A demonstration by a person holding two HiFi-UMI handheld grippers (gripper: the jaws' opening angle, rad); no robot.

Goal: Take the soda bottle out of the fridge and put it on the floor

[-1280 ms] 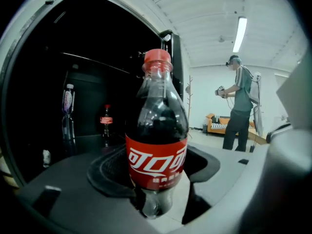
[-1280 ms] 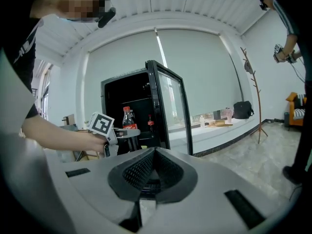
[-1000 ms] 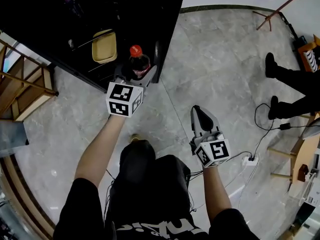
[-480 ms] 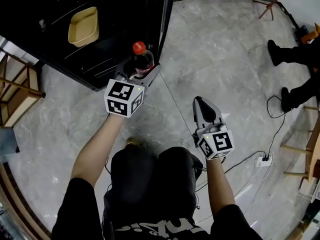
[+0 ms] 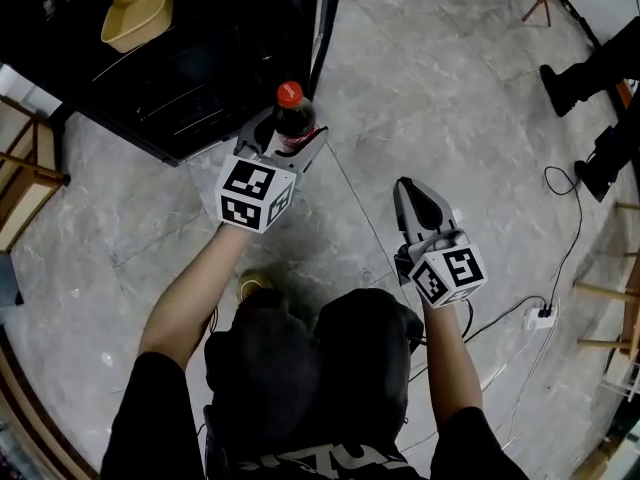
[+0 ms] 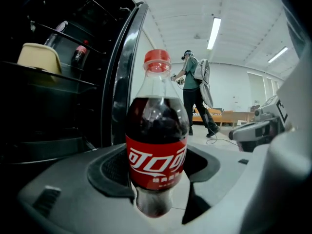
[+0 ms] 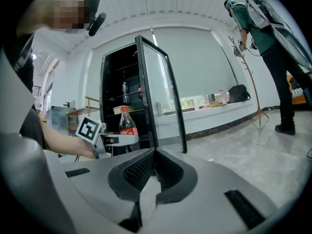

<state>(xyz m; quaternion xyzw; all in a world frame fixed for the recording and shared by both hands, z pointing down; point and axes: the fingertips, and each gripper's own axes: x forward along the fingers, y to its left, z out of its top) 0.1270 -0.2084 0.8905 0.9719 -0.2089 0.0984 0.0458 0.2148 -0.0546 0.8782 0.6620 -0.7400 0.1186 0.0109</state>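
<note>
The soda bottle [image 5: 294,120] is dark cola with a red cap and a red label [image 6: 157,161]. It stands upright between the jaws of my left gripper [image 5: 290,134], which is shut on its lower body just in front of the open black fridge [image 5: 200,58]. In the left gripper view both pads [image 6: 111,172] press on the bottle's sides. My right gripper [image 5: 418,206] hangs to the right over the grey marble floor [image 5: 430,98], shut and holding nothing. In the right gripper view its pads [image 7: 146,172] meet, and the bottle [image 7: 127,126] shows beyond to the left.
The fridge's glass door [image 5: 322,18] stands open beside the bottle. A yellow tub [image 5: 138,8] sits on a fridge shelf. A wooden rack [image 5: 25,183] stands left. A cable and power strip [image 5: 540,316] lie at the right, and another person's shoes [image 5: 570,78] are at the far right.
Both grippers have sunk toward the floor, and the left one still holds the bottle. The view has dropped with them, so the fridge has slid toward the top left.
</note>
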